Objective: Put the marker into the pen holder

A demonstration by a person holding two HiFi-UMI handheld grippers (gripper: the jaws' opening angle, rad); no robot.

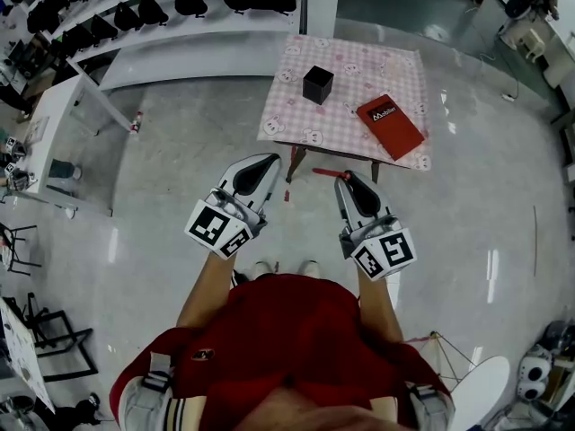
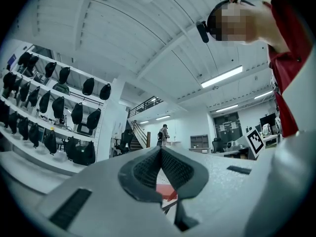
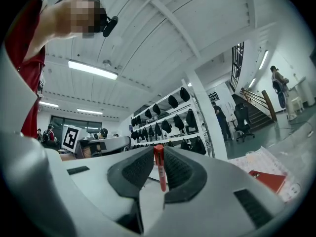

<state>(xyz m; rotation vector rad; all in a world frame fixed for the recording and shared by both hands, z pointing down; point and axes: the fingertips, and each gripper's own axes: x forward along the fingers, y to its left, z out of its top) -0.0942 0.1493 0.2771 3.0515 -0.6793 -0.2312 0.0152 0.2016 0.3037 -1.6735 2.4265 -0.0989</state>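
The black square pen holder (image 1: 317, 84) stands on the small table with a pink patterned cloth (image 1: 305, 119), ahead of both grippers. My right gripper (image 1: 346, 179) hangs over the floor just short of the table's near edge. It is shut on the red marker (image 1: 327, 172), which sticks out to the left of its tips. In the right gripper view the marker (image 3: 159, 164) stands upright between the dark pads (image 3: 176, 171) of that gripper (image 3: 158, 153). My left gripper (image 1: 266, 162) is beside it, and its jaws (image 2: 160, 152) are shut with nothing in them.
A red book (image 1: 390, 126) lies on the table to the right of the holder. A long white shelf unit with black bags (image 1: 171, 7) runs along the back left, and a white bench (image 1: 63, 115) stands at the left. The person's shoes (image 1: 286, 268) are on the pale floor below the grippers.
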